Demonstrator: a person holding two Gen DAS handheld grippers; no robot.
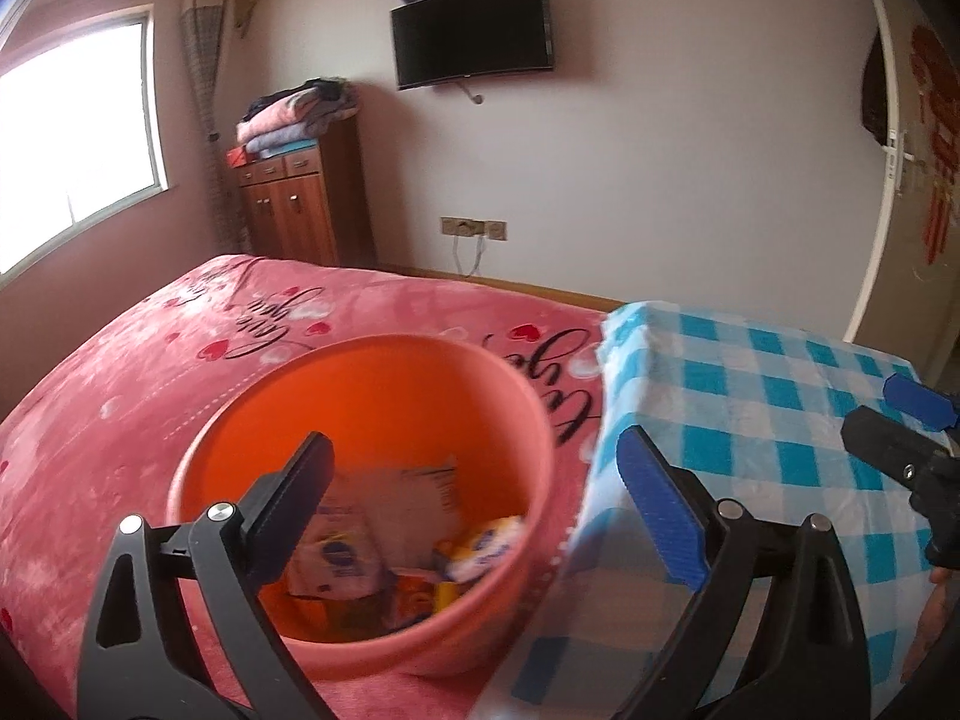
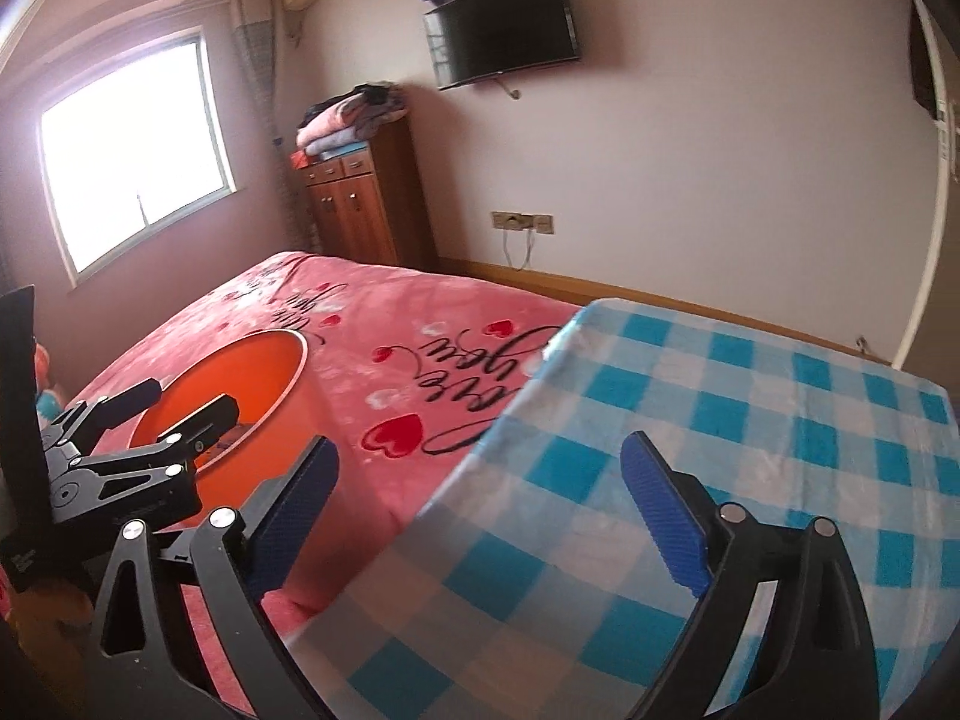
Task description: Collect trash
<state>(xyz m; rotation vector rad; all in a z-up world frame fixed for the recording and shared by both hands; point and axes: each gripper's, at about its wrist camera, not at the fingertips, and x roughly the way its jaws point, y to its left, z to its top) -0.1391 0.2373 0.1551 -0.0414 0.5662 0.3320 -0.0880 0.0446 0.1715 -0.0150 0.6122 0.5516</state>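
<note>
Blue-padded fingers of the left gripper (image 1: 480, 516) stand wide apart with nothing between them, poised over an orange bucket (image 1: 528, 420) that sits on the pink heart-print bedspread (image 1: 120, 396). Trash wrappers (image 1: 384, 540) lie in the bucket's bottom. Beside it, the right gripper (image 2: 480, 516) is likewise spread and empty, above a table under a blue-and-white checked cloth (image 2: 750, 420). A wall-mounted television (image 1: 474, 30) hangs beyond the bed.
</note>
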